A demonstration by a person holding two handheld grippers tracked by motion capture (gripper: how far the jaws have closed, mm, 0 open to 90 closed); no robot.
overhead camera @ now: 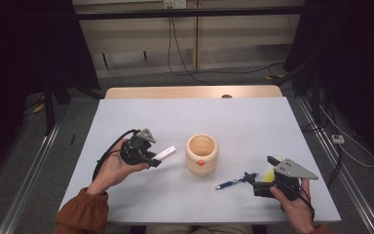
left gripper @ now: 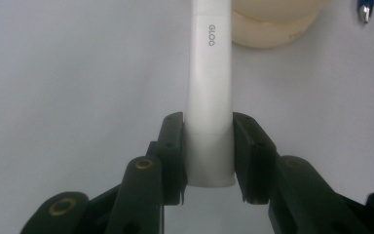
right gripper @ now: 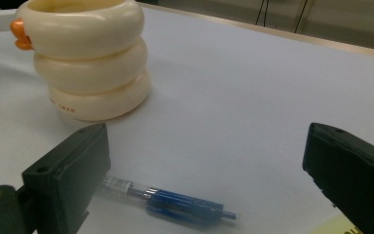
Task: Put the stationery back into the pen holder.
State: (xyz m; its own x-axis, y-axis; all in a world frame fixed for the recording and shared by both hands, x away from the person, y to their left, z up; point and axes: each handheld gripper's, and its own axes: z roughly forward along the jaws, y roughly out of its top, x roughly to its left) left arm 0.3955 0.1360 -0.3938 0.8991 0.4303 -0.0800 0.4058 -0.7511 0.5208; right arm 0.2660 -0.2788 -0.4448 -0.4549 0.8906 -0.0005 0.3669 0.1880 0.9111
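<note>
1. High view: L gripper point(overhead camera: 152, 158) clamped on white plastic glue stick point(overhead camera: 165, 153), its long axis aimed at cream ringed ceramic pot point(overhead camera: 202, 154) nearby.
2. R gripper point(overhead camera: 258, 184) w/ jaws apart, blue ballpoint pen point(overhead camera: 234, 182) flat on white table point(overhead camera: 243, 122) just ahead, near pot.
3. R hand nearer pen.

Bright, even overhead light on the white rectangular tabletop point(overhead camera: 253, 122), dark surroundings; soft shadows, black jaws blurred close-up.

A white stick point(overhead camera: 165, 153) marked GLOO is held above the bench, pointing toward a cream ringed cup point(overhead camera: 202, 154) standing upright. A blue pen point(overhead camera: 235, 182) lies flat near the cup.
</note>
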